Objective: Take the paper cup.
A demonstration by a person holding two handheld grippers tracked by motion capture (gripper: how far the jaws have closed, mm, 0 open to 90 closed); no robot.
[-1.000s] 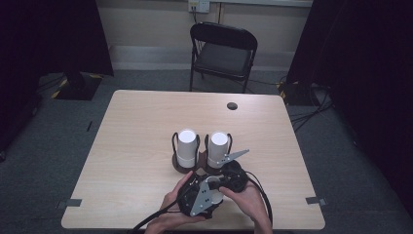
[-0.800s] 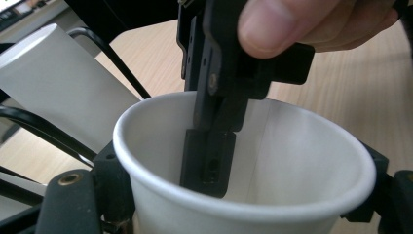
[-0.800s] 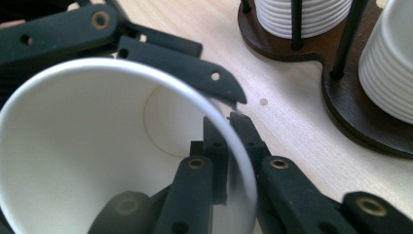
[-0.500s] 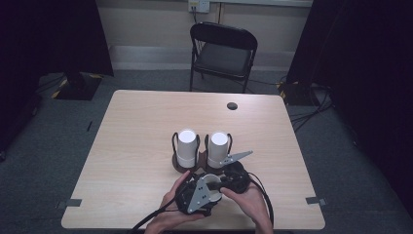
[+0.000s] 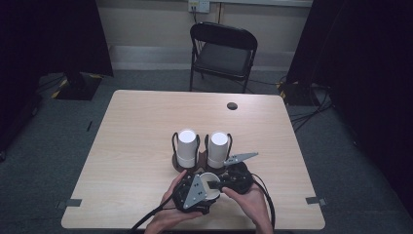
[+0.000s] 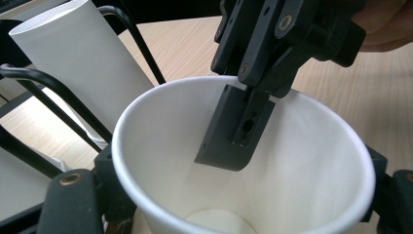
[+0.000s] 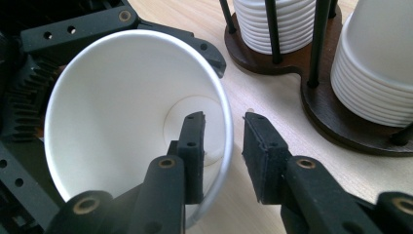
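Note:
A white paper cup [image 6: 302, 161] lies tilted near the table's front edge, its mouth towards my right gripper. My left gripper [image 6: 234, 204] is shut on the cup, a black jaw on each side of its wall; the jaws have closed slightly. My right gripper [image 7: 224, 141] straddles the rim of the cup [image 7: 112, 107], one jaw inside and one outside. Its jaws have just been opening, and a gap shows on both sides of the rim. From above, both hands hold the grippers around the cup [image 5: 209, 181].
Just behind the hands, a dark wooden holder [image 7: 336, 122] with black wire posts carries two stacks of upside-down white cups [image 5: 187, 146] [image 5: 218, 146]. A small dark disc [image 5: 232, 106] lies near the table's far edge. A black folding chair [image 5: 224, 53] stands beyond.
Both hands keep their place at the front edge. The right gripper's grey plate has shifted slightly to the right.

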